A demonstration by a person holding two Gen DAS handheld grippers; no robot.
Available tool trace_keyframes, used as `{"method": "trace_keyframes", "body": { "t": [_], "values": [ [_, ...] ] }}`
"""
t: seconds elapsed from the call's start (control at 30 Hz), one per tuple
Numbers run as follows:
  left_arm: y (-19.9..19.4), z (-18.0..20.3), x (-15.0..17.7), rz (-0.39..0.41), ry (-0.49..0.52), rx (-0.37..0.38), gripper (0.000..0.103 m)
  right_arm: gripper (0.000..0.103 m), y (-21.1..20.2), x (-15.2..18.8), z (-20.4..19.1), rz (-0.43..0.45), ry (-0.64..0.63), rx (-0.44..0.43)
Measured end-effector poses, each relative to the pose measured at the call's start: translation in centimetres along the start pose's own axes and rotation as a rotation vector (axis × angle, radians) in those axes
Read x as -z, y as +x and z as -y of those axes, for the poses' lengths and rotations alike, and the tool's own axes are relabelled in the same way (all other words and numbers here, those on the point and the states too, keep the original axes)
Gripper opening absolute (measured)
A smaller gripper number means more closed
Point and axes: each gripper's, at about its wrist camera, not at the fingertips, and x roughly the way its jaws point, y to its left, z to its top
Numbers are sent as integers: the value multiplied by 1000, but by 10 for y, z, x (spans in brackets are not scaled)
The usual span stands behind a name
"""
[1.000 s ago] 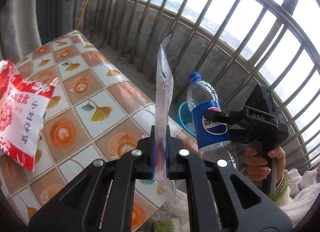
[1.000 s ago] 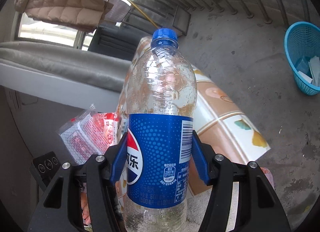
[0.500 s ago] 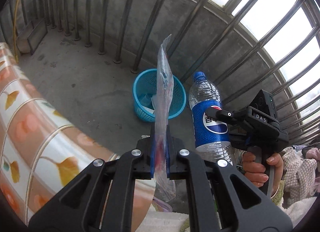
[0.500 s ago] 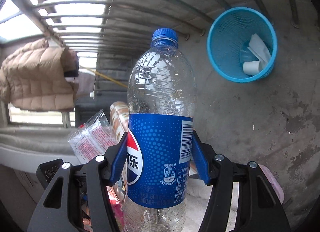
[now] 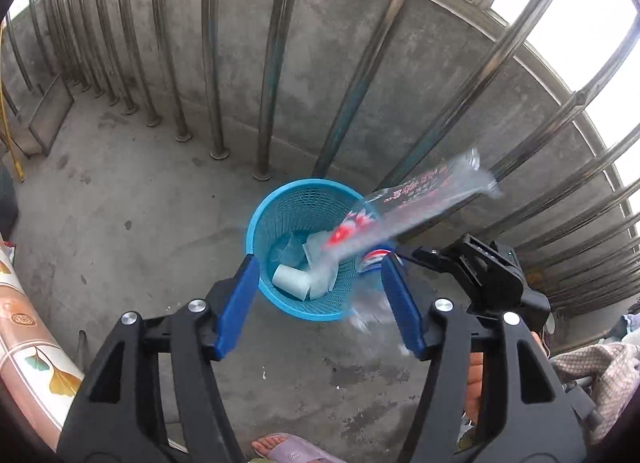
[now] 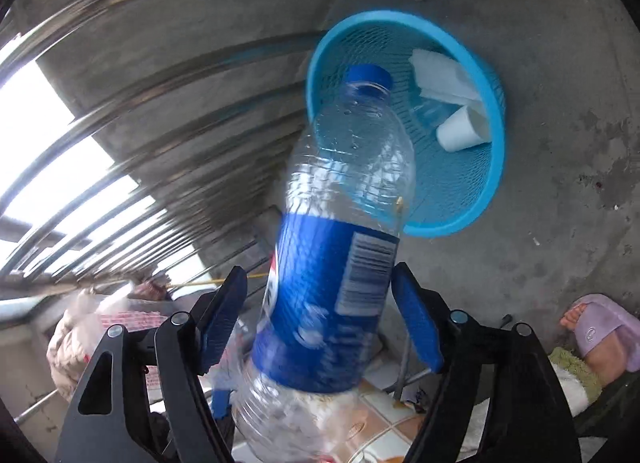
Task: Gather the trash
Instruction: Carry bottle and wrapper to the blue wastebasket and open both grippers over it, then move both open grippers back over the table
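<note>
Left hand-held gripper (image 5: 318,299) has its blue pads spread wide, nothing between them. Just past its fingers the clear snack wrapper (image 5: 404,211) with red print hangs in the air (motion-blurred), tilted, lower end over the blue basket (image 5: 256,223), upper end toward the railing bars (image 5: 276,63). Basket sits on the concrete floor (image 5: 120,203) close to the foot of the railing; inside it, a white paper cup (image 5: 291,281) on its side and crumpled white paper (image 5: 316,243).

Right hand-held gripper (image 6: 320,319) also wide: both pads stand clear of the Pepsi bottle (image 6: 332,263), small gaps each side. Bottle is empty, blue cap on, tilted with the cap pointing at the basket (image 6: 496,151); whether it is over the rim or short of it, cannot tell. Lower part blurred.

Tiled worktop (image 5: 28,359) edge shows at the left view's lower left. A foot in a purple slipper (image 6: 600,335) rests on the floor at the right.
</note>
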Motion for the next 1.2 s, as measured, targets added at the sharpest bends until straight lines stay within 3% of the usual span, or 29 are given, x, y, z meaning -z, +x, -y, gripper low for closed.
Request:
{"method": "trace_keyframes", "body": {
  "t": [0.1, 0.27, 0.4, 0.6, 0.87, 1.07, 1.2],
  "values": [
    [-14, -11, 7, 31, -43, 26, 65, 73, 9, 6, 8, -17, 9, 15],
    [-45, -31, 26, 79, -48, 9, 67, 73, 11, 22, 19, -22, -4, 23],
    [-83, -46, 43, 122, -73, 11, 67, 73, -4, 34, 25, -7, -9, 31],
    [-151, -69, 89, 215, -117, 31, 70, 73, -34, 50, 18, 26, -125, 85],
    [-246, -103, 172, 364, -208, -36, 72, 79, -48, 117, -38, 40, -453, 225],
    [-313, -124, 252, 485, -283, -183, 75, 87, -34, 204, -96, 36, -827, 338],
    [-344, -141, 314, 547, -359, -268, 77, 87, -25, 263, -127, 2, -1063, 352]
  ]
}}
